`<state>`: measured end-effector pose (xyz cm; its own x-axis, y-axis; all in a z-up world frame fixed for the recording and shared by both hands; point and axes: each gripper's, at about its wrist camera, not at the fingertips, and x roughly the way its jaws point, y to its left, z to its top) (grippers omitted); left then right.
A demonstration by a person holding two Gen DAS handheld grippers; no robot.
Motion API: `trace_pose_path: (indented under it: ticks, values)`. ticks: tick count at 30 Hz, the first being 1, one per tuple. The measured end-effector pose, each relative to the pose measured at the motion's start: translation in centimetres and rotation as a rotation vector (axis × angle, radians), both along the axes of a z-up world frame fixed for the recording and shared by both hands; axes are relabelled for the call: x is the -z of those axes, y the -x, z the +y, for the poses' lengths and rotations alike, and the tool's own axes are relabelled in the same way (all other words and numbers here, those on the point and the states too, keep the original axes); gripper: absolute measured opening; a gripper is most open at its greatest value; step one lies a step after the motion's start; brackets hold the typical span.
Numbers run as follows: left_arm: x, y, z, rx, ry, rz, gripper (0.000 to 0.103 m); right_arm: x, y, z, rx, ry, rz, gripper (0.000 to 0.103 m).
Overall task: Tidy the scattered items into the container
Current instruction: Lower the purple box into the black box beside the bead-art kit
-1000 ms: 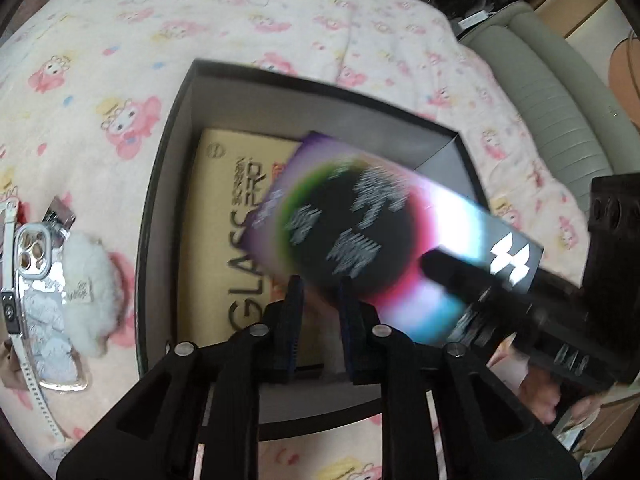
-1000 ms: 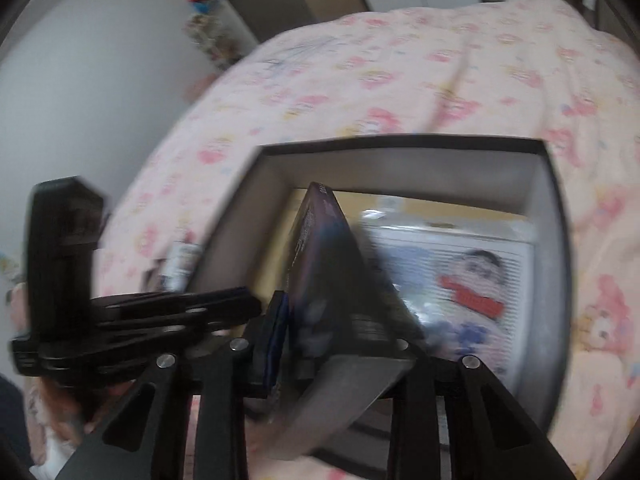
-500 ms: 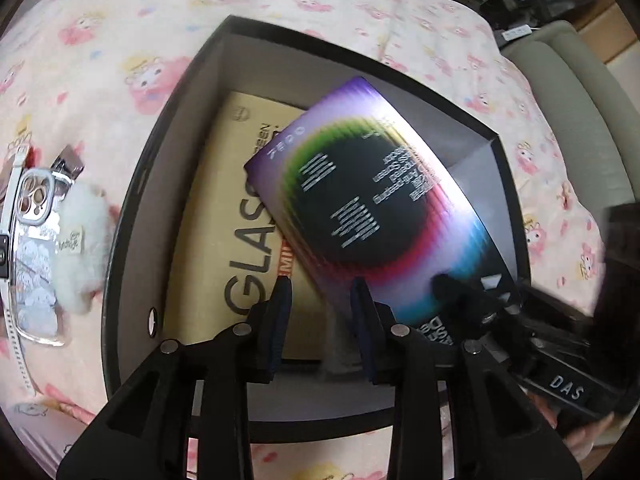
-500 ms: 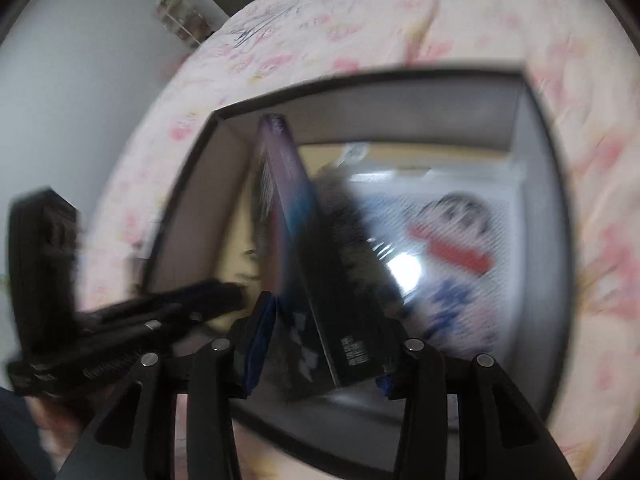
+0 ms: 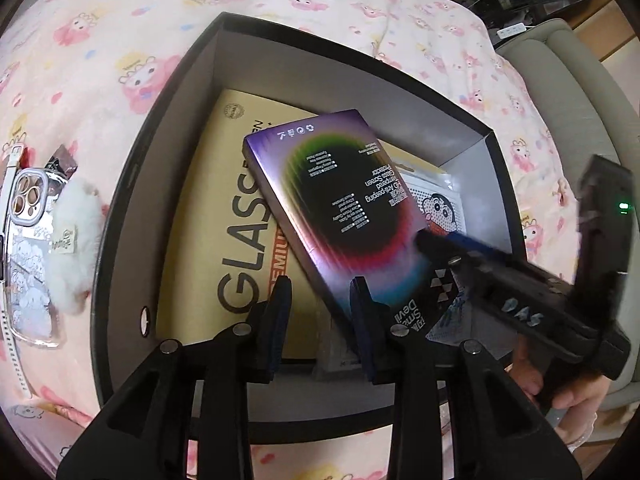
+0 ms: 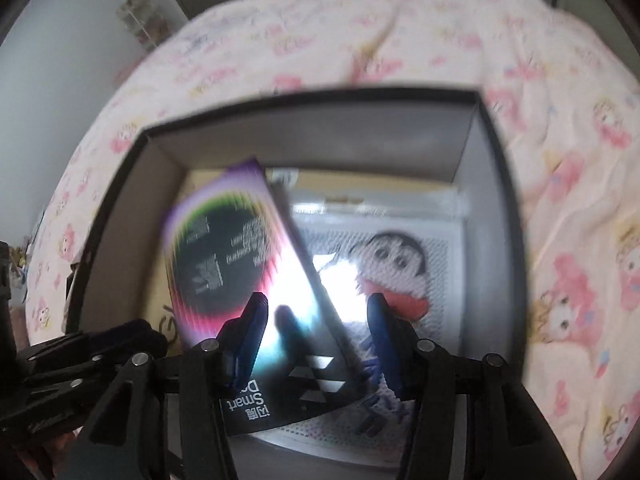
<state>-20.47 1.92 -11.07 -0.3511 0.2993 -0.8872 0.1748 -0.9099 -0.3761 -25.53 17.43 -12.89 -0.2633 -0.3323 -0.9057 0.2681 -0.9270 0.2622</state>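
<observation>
Left wrist view: pink cartoon-print bedspread [image 5: 120, 40] carries black box [image 5: 120, 208]; purple package [image 5: 340, 208] lies tilted inside over yellow carton [image 5: 224, 240]; left gripper [image 5: 320, 300] gapes empty. Phone case [image 5: 28, 248] at 9 o'clock, sofa [image 5: 580, 92] at 2 o'clock. Right wrist view: right gripper [image 6: 316, 328] spread wide above the package; grey wall [image 6: 60, 60] at 10 o'clock.

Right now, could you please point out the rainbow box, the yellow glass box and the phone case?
rainbow box [image 5: 344, 204]: left wrist view, on its black circle.
yellow glass box [image 5: 224, 240]: left wrist view, on its bare yellow face.
phone case [image 5: 28, 248]: left wrist view, on its clear back.
</observation>
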Motion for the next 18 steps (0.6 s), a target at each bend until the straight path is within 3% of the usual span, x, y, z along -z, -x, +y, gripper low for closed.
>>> trace_pose_path:
  ticks: [3,8,9,12,16,18]
  values:
    - [0.0,0.2,-0.3,-0.009,0.005,-0.006,0.03,0.9,-0.2,-0.7,-0.034,0.069,-0.074,0.049]
    - [-0.1,0.0,-1.2,-0.007,0.007,-0.005,0.03,0.1,-1.2,-0.2,-0.081,0.299,-0.159,0.049]
    - [-0.2,0.0,-1.1,0.005,0.014,-0.001,0.03,-0.2,-1.4,0.0,-0.071,0.297,-0.146,0.049]
    - [-0.6,-0.4,-0.9,0.047,0.033,0.012,0.03,0.0,-1.7,0.0,-0.016,0.162,-0.102,0.049]
    - [-0.6,-0.5,-0.7,0.066,0.039,0.018,0.03,0.9,-2.7,-1.2,-0.098,0.271,-0.205,0.048]
    - [-0.6,-0.7,-0.6,0.103,0.027,0.023,0.03,-0.2,-2.9,-0.9,-0.077,0.271,-0.153,0.048]
